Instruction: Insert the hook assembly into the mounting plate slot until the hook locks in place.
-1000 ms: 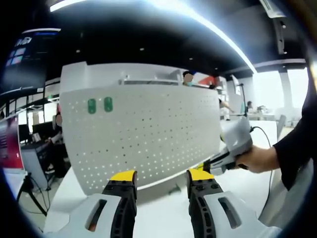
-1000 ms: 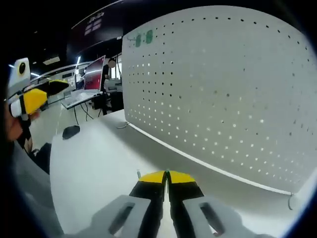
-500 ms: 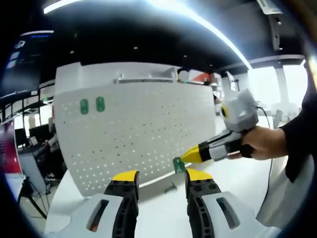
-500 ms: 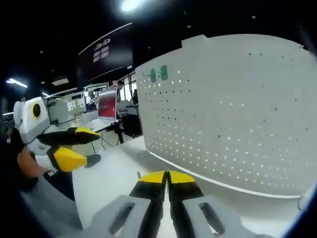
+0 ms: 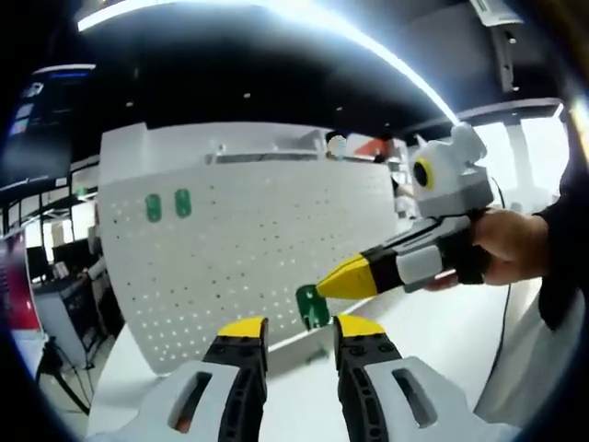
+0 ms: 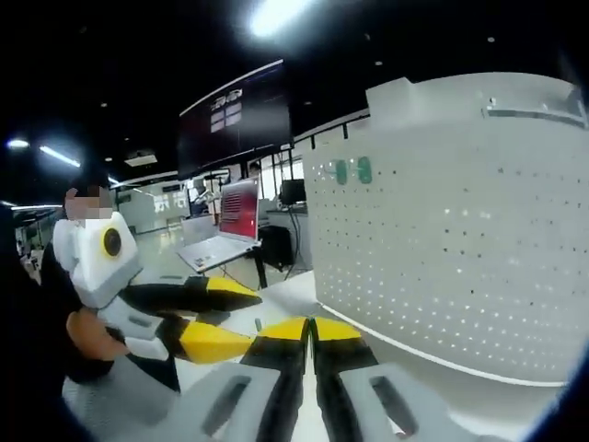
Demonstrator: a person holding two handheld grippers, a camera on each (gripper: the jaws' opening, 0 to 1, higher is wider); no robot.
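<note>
Slippage is the main risk: the right gripper [image 5: 322, 286], jaws closed on the green hook [image 5: 311, 307], carries it in the air near the pegboard [image 5: 258, 249], unsupported. Left gripper [image 5: 291, 330] hangs open above the bench [image 5: 442, 341], so a misaligned push could miss the slot.

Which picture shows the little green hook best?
The left gripper view: the small green plastic hook hangs from the right tool's shut yellow tips, before the white pegboard. In the right gripper view, its own jaws hide it.

Left gripper [image 5: 290, 324] fingers parted; right gripper [image 6: 310, 324] fingers pressed together, hand [image 5: 504, 244] gripping it.
</note>
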